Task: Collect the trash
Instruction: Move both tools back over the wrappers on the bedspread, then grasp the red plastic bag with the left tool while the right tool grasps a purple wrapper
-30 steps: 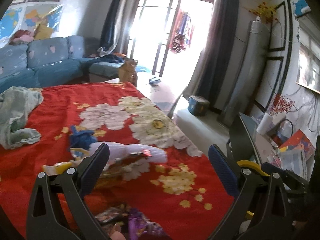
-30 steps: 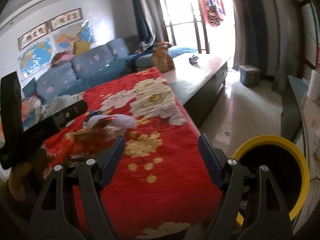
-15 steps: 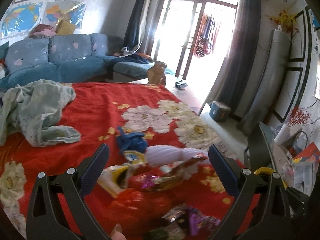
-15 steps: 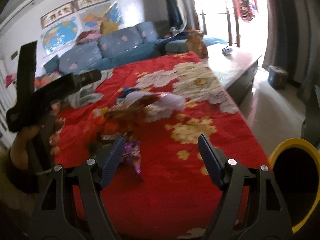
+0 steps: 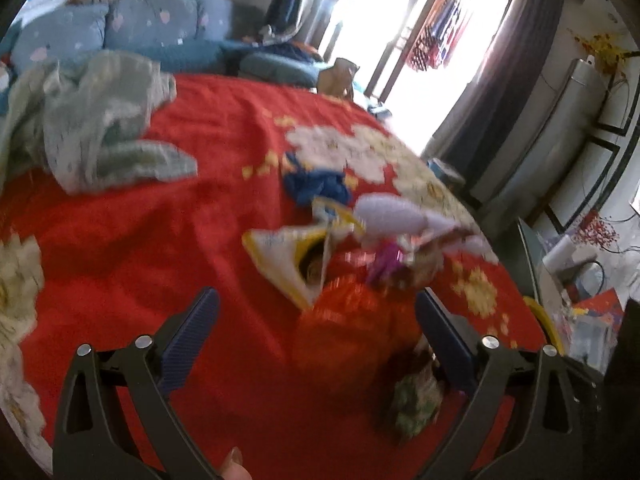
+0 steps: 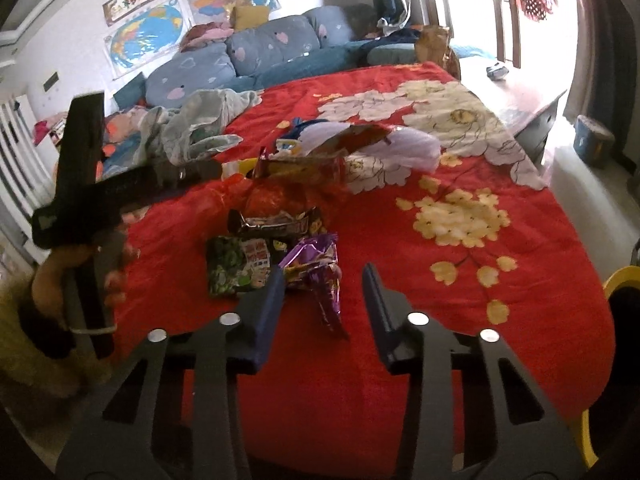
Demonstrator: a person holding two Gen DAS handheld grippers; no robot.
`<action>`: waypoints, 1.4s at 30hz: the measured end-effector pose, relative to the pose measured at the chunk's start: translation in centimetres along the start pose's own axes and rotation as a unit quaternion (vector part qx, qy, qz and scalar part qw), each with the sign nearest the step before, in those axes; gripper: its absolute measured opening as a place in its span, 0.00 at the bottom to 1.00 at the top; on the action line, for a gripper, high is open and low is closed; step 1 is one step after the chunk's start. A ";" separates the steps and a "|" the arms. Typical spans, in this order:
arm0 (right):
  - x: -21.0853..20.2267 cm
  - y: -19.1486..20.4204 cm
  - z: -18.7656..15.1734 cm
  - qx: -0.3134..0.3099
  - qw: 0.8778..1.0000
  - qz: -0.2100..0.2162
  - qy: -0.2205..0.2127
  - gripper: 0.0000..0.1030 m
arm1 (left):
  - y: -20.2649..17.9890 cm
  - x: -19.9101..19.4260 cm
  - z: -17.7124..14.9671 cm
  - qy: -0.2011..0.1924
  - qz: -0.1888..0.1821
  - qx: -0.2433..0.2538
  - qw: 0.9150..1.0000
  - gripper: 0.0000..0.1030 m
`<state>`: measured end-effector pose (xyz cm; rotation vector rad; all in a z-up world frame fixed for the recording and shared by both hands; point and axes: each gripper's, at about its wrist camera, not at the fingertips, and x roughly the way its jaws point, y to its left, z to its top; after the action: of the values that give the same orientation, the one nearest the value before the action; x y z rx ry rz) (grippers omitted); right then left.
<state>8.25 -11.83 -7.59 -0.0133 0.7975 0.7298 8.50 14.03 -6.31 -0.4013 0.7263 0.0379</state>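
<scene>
Several wrappers lie in a pile on the red flowered blanket (image 6: 400, 280). They include a green wrapper (image 6: 234, 268), a purple wrapper (image 6: 316, 264), a dark wrapper (image 6: 276, 222) and an orange-red bag (image 5: 340, 320). A yellow-white bag (image 5: 288, 256) and a white plastic bag (image 5: 392, 216) lie further back. My left gripper (image 5: 316, 320) stands wide, its jaws closing a little, with the orange-red bag between them and untouched. My right gripper (image 6: 324, 292) is closing, and the purple wrapper's tail lies between its fingers without being pressed.
A yellow-rimmed bin (image 6: 616, 280) stands off the blanket's right edge. A greenish cloth (image 5: 100, 120) is heaped at the far left, with a blue sofa (image 6: 272, 48) behind it. A low table (image 6: 520, 92) and a blue box (image 6: 592, 140) are at the right. A hand (image 6: 60, 276) holds the left gripper's handle.
Both grippers have moved down and closer to the wrapper pile, which now fills the lower middle of each view. The right jaws have narrowed a lot, and the left ones slightly.
</scene>
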 end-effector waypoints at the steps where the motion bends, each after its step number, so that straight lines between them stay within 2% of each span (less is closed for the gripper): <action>1: 0.3 0.0 -0.1 0.003 1.000 0.003 0.004 0.25 | 0.3 0.2 -0.4 0.007 -0.010 -0.006 1.000 0.82; 3: 0.7 -0.1 -0.1 0.006 1.000 0.009 0.009 0.21 | 0.7 0.6 -0.8 0.020 -0.023 -0.020 0.999 0.78; 7: 0.9 0.0 -0.3 -0.001 1.000 0.014 0.013 0.07 | 0.9 1.1 -1.2 0.029 -0.040 -0.029 0.998 0.60; 9: 0.9 0.0 -0.4 -0.001 1.000 0.012 0.010 0.07 | 0.8 1.2 -1.1 0.032 -0.050 -0.033 0.998 0.48; 10: 0.8 0.0 -0.4 -0.001 1.000 0.012 0.009 0.06 | 0.7 1.2 -1.1 0.033 -0.054 -0.032 0.998 0.37; 13: 0.2 -0.1 -0.2 -0.005 1.000 0.008 -0.001 0.06 | 0.3 0.8 -0.8 0.027 -0.058 -0.025 0.998 0.20; 16: -0.5 -0.3 0.0 -0.004 1.000 0.007 -0.009 0.06 | -0.1 0.1 -0.3 0.021 -0.066 -0.022 0.997 0.12; 22: -1.9 -1.3 0.5 0.008 1.000 -0.002 -0.027 0.06 | -1.4 -3.0 1.1 -0.025 -0.074 0.003 0.997 0.09; 30: -3.9 -2.6 1.5 0.021 0.998 -0.017 -0.057 0.06 | -3.7 -6.9 2.7 -0.079 -0.094 0.031 0.992 0.08; 42: -6.5 -4.3 2.5 0.036 0.994 -0.033 -0.098 0.06 | -7.6 -9.1 3.5 -0.106 -0.132 0.060 0.984 0.08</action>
<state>9.35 -18.24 -2.60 0.0951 0.6328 0.6287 5.19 9.25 4.55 -0.3684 0.4582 -0.2105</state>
